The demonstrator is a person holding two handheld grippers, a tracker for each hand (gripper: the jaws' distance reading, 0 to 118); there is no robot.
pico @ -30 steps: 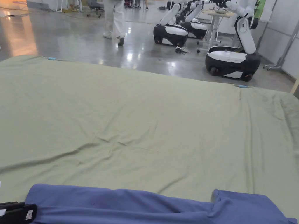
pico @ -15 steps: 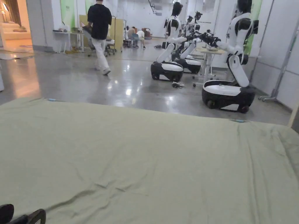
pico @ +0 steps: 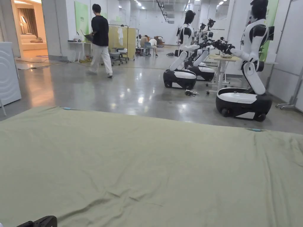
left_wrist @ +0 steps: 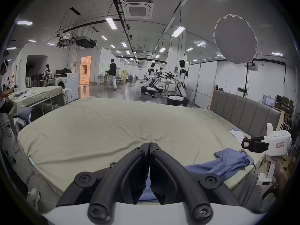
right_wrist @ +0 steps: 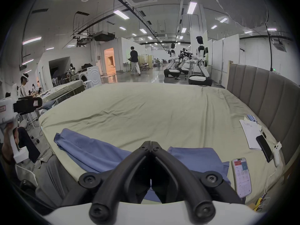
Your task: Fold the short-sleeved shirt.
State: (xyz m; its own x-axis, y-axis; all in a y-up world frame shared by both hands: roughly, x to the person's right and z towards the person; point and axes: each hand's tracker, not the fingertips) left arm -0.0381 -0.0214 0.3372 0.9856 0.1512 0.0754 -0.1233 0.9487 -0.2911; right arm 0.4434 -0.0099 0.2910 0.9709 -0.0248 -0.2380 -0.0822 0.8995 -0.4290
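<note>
A blue short-sleeved shirt (right_wrist: 90,149) lies loosely folded along the near edge of a bed covered in a green sheet (pico: 148,159). The left gripper view shows the same shirt (left_wrist: 227,162) at the lower right. My left gripper (left_wrist: 150,145) is shut with nothing between its jaws, held in the air over the near left edge. Its black tip (pico: 41,221) pokes into the head view's bottom corner. My right gripper (right_wrist: 151,143) is also shut and empty, hovering above the shirt's middle. Each gripper appears in the other's view, the right gripper (left_wrist: 245,145) and the left gripper (right_wrist: 37,101).
A lit phone (right_wrist: 241,178), a dark phone (right_wrist: 263,147) and a white notebook (right_wrist: 250,134) lie on the bed's right side by a padded headboard (right_wrist: 259,95). Wheeled robots (pico: 245,100) stand beyond the far edge. A person (pico: 100,41) walks away.
The head camera has tilted up, so the blue shirt has slid out of its bottom edge. The person in the background has walked farther off.
</note>
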